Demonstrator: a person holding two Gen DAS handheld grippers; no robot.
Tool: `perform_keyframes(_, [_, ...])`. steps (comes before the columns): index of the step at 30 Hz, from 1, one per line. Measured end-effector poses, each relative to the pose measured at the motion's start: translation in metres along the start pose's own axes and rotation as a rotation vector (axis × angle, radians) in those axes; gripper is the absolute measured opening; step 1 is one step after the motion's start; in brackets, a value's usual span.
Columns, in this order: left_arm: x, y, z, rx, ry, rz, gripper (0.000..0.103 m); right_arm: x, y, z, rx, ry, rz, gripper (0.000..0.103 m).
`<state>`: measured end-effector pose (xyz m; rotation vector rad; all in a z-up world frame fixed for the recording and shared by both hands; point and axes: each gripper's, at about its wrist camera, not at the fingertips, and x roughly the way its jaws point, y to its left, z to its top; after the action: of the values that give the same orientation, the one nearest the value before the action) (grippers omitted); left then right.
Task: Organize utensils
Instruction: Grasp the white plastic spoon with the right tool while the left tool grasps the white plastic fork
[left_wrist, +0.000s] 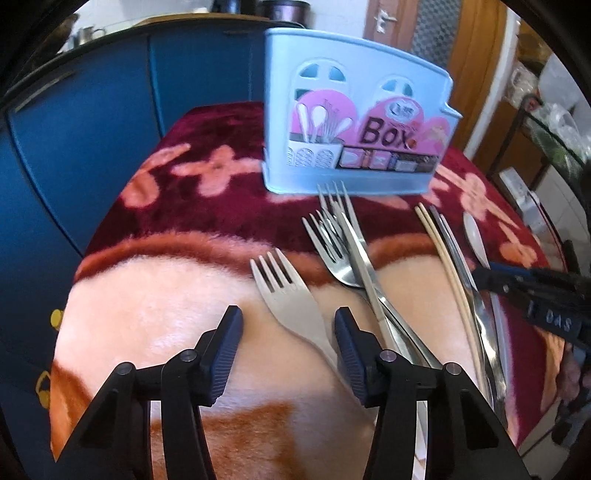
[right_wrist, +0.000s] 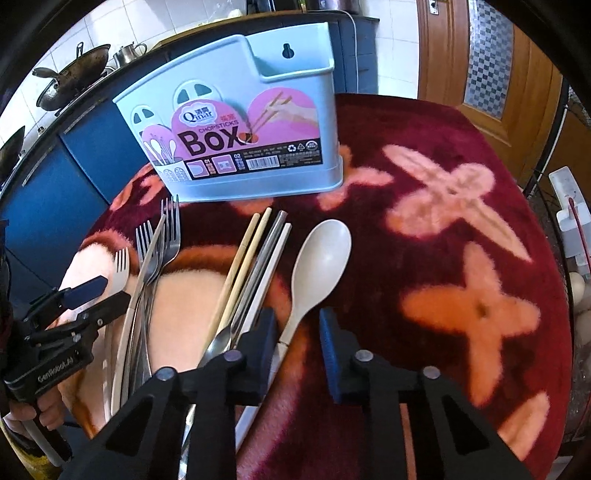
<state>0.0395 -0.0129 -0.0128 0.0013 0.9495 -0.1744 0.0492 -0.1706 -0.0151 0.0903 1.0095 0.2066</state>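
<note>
The utensils lie loose on the tabletop (right_wrist: 424, 266), which is covered in a fluffy maroon cloth with pink flowers, all just in front of the holder. Nearest in the left wrist view, the left gripper (left_wrist: 288, 325) straddles the neck of a pale beige plastic fork (left_wrist: 284, 291); its fingers (left_wrist: 229, 332) stand half apart, the right one seemingly against the fork and the left one clear of it, so nothing is gripped. In the right wrist view, the right gripper (right_wrist: 297, 332) has narrow fingers around the handle of a beige plastic spoon (right_wrist: 317, 266), but daylight shows on the right side, so no firm hold yet. Between the 2 grippers lie a heap of steel forks (right_wrist: 159, 240) and a row of pale and steel chopsticks (right_wrist: 255, 251). Beyond them stands the light blue plastic chopsticks box (right_wrist: 240, 122), upright and apparently empty. I judge both pickups are in hand: centre each handle, pinch squarely before lifting, and keep the neighbouring forks and chopsticks undisturbed.
</note>
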Motion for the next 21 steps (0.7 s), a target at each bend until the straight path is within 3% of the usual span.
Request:
perform_keyframes(1, [0.0, -0.001, 0.001, 0.005, 0.005, -0.005, 0.053, 0.0, 0.0, 0.001, -0.004, 0.002, -0.002, 0.018])
perform_keyframes(5, [-0.001, 0.001, 0.004, -0.02, 0.01, -0.075, 0.024, -0.003, -0.003, 0.001, 0.007, 0.001, 0.021, 0.008])
perform_keyframes(8, [-0.006, -0.001, 0.003, -0.018, -0.011, -0.1, 0.008, -0.007, -0.006, -0.001, 0.02, -0.012, 0.044, 0.008])
perform_keyframes(15, [-0.022, -0.009, 0.003, 0.006, -0.094, -0.147, 0.005, -0.026, -0.01, -0.004, 0.04, -0.082, 0.079, 0.007])
perform_keyframes(21, [-0.049, -0.007, 0.011, 0.011, -0.198, -0.166, 0.004, -0.055, -0.007, 0.0, 0.039, -0.206, 0.115, 0.007])
